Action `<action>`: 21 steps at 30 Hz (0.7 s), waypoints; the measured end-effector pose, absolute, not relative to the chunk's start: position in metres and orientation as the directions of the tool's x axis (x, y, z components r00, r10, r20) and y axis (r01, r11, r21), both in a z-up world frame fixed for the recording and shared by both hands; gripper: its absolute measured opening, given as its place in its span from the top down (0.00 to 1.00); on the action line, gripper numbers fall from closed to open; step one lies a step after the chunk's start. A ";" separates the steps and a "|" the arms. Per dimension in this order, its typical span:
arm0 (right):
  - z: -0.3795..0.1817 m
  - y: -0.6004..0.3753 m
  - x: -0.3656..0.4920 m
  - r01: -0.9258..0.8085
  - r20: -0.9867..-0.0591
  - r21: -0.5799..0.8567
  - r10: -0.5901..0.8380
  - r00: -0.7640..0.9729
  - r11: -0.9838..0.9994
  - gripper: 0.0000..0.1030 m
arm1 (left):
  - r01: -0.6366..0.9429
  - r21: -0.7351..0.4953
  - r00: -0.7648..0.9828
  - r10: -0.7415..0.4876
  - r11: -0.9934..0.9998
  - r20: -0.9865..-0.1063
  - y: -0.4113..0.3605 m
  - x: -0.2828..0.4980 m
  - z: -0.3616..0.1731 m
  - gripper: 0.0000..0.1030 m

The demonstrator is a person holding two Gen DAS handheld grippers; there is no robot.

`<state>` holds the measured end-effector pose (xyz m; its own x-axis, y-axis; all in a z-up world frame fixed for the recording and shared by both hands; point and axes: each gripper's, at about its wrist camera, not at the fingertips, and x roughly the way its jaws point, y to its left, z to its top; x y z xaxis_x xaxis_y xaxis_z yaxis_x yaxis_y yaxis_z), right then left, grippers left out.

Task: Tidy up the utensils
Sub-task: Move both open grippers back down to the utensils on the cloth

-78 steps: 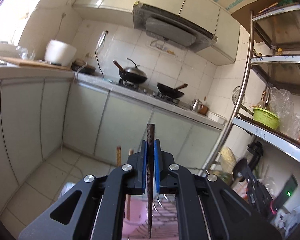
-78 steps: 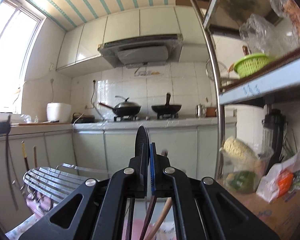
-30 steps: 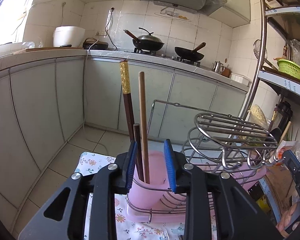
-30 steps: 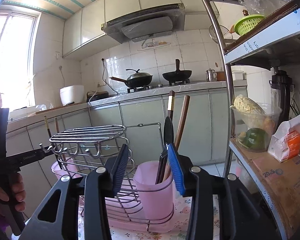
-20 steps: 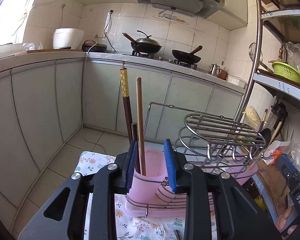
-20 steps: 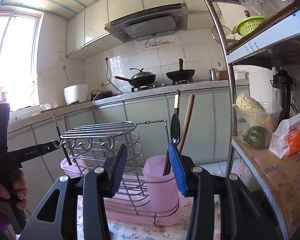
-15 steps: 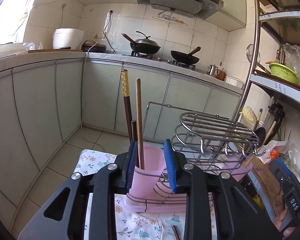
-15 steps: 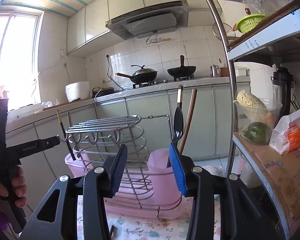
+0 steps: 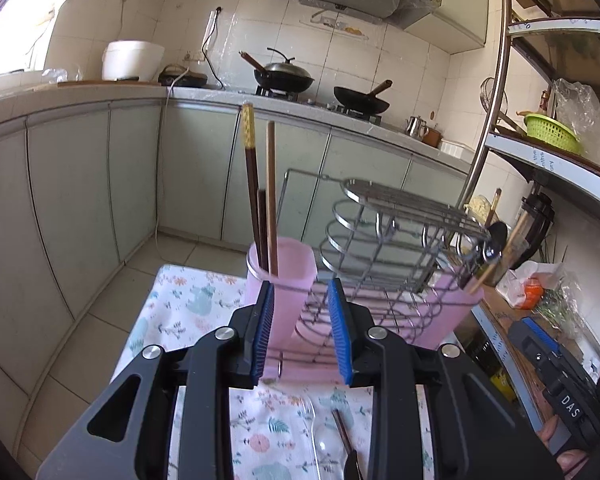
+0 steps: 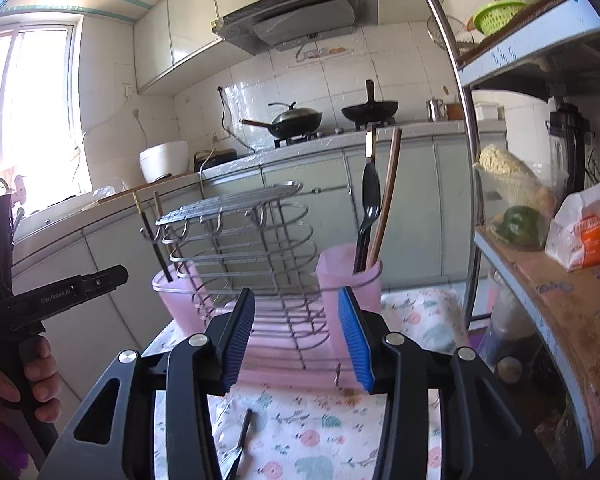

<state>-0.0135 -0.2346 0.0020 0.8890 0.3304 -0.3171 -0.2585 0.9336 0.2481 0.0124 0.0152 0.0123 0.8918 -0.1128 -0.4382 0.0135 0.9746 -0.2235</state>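
A small table covered with a floral cloth (image 9: 188, 304) carries a pink-based wire dish rack (image 10: 260, 240), which stands on the cloth's far part; nearer the cameras a clear plastic spoon (image 9: 314, 436) and a dark chopstick (image 9: 342, 432) lie flat on the cloth, just beside each other; another dark utensil (image 10: 240, 436) also lies there, its kind unclear.

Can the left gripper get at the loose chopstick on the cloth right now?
Probably yes. The left gripper is open and empty, and the dark chopstick lies uncovered on the floral cloth just below it, beside a clear plastic spoon.
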 end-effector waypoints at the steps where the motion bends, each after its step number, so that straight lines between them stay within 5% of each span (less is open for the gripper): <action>1: 0.001 -0.235 -0.013 -0.261 -0.326 0.254 0.337 0.883 0.931 0.58 | 0.014 -0.224 0.890 -0.115 0.975 -0.442 0.015 0.011 0.010 0.73; 21: -0.050 -0.233 0.004 -0.233 -0.526 0.370 0.409 0.746 0.900 0.58 | 0.060 -0.205 0.815 -0.167 0.977 -0.555 0.002 -0.008 -0.031 0.73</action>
